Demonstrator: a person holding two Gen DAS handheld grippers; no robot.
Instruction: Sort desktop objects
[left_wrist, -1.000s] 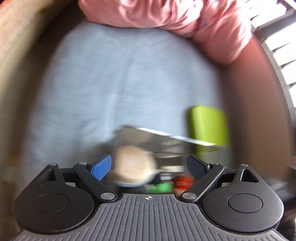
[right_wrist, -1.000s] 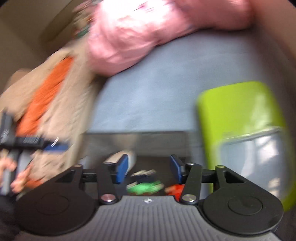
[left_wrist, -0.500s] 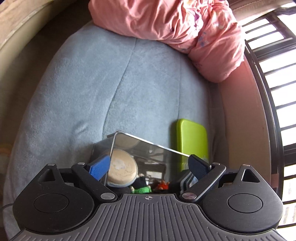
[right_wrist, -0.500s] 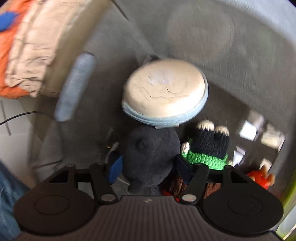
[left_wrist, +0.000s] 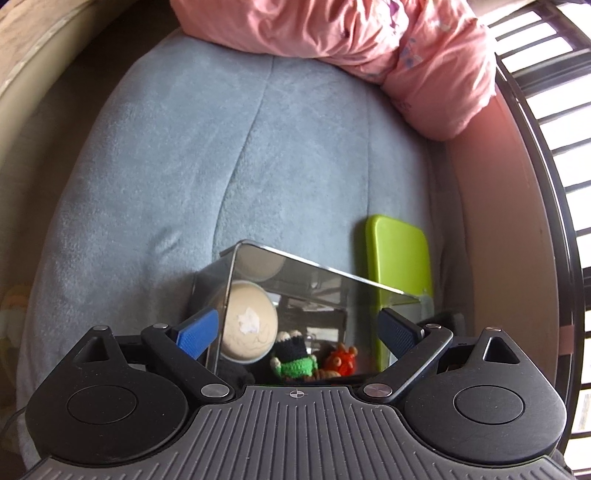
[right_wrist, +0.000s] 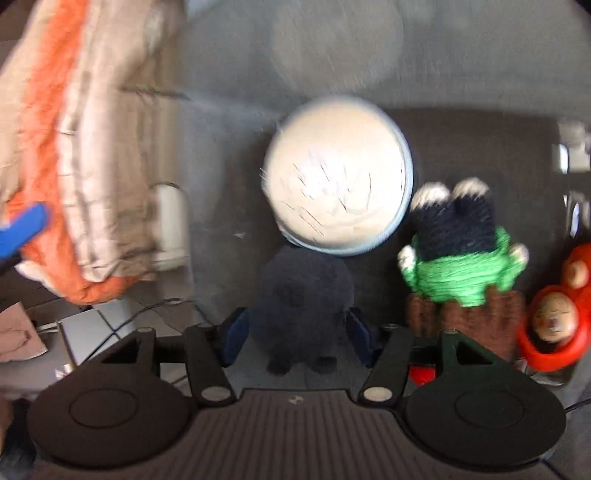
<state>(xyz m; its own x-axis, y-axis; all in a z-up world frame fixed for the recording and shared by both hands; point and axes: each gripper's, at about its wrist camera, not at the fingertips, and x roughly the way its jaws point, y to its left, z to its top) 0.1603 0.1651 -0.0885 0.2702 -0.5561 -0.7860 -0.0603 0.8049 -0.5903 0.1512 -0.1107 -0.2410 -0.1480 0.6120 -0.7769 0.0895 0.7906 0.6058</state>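
Observation:
A clear box (left_wrist: 314, 269) stands on a blue cushion (left_wrist: 184, 166). It holds a round cream case (left_wrist: 249, 326), a green and black knitted toy (left_wrist: 293, 363) and a red toy (left_wrist: 341, 362). My left gripper (left_wrist: 295, 332) hangs open above the near side of the box with nothing between its fingers. In the blurred right wrist view, my right gripper (right_wrist: 297, 332) is down inside the box. Its fingers press both sides of a dark plush toy (right_wrist: 299, 295). Beyond the plush lies the cream case (right_wrist: 336, 177), with the knitted toy (right_wrist: 461, 273) and red toy (right_wrist: 554, 325) to the right.
A flat lime-green slab (left_wrist: 400, 266) lies on the cushion right of the box. Pink bedding (left_wrist: 351, 33) is bunched at the far edge, with window bars (left_wrist: 554, 92) at the right. An orange and beige cloth (right_wrist: 74, 147) shows through the box wall at left.
My right gripper dropped from above the box down into it and now has the dark plush toy between its fingers. My left gripper steadied above the box and stayed open.

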